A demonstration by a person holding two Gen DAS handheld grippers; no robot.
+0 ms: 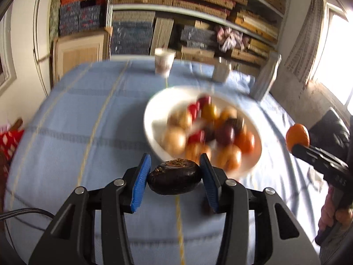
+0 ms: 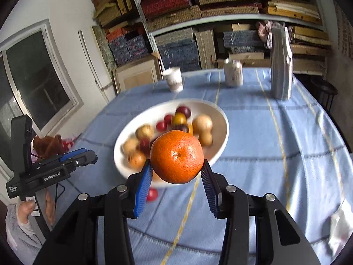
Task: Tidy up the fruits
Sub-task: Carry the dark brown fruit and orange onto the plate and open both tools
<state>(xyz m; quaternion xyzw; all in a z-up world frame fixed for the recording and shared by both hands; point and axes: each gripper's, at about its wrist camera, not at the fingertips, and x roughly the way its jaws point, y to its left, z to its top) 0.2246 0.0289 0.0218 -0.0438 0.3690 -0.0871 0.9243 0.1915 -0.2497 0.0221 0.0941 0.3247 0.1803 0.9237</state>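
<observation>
A white bowl [image 1: 154, 119] [image 2: 220, 119] holding several fruits stands mid-table on the blue cloth. My left gripper [image 1: 175, 176] is shut on a dark, flattened water chestnut [image 1: 174, 180], held above the cloth just in front of the bowl. My right gripper [image 2: 176, 172] is shut on an orange tangerine [image 2: 177, 156], held above the bowl's near rim; the tangerine also shows at the right of the left wrist view [image 1: 297, 136]. A small red fruit [image 2: 152, 194] lies on the cloth below the bowl's near edge. The left gripper also shows at the left of the right wrist view [image 2: 86, 154].
A paper cup [image 2: 174, 81], a can [image 2: 233, 72] and a tall silver bottle [image 2: 281, 66] stand along the table's far edge. A white wrapper [image 2: 339, 227] lies at the right. Shelves stacked with boxes stand behind the table.
</observation>
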